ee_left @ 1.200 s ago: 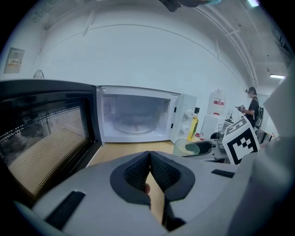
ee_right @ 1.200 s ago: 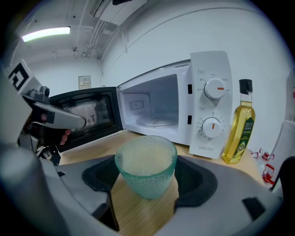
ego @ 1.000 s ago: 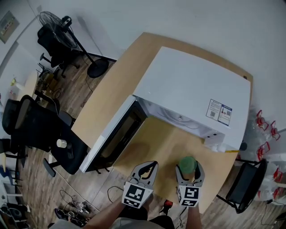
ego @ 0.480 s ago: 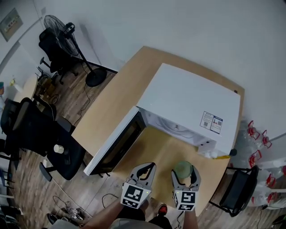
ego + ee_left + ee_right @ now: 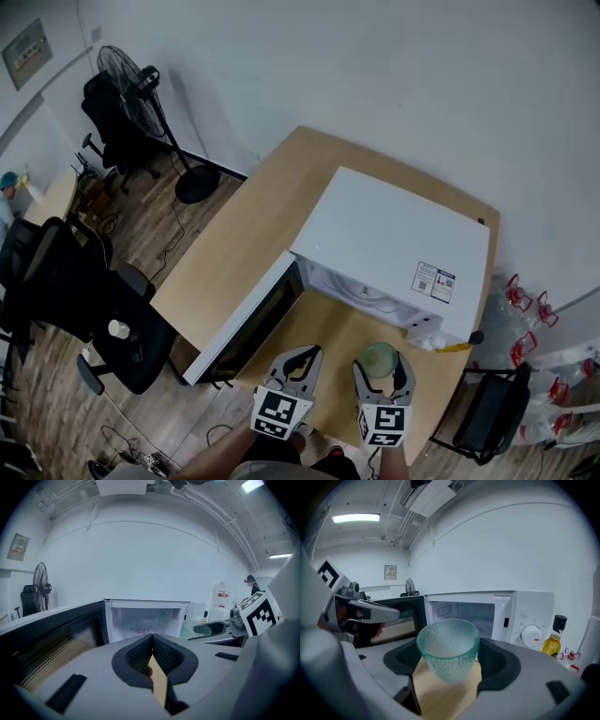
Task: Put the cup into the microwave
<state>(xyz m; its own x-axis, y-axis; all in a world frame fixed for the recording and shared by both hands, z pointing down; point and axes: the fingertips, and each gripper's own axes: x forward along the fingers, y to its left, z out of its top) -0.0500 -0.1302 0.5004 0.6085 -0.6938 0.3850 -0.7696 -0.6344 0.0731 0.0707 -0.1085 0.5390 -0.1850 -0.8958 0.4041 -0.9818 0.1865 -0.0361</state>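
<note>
Right gripper (image 5: 450,660) fingers (image 5: 500,663) pinch a dimpled, tapered green glass cup (image 5: 448,644).

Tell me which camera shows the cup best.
The right gripper view: the cup fills the centre, its dimpled glass clear, clamped between the jaws. The head view shows only its rim from above; the left gripper view shows a small sliver at right.
</note>
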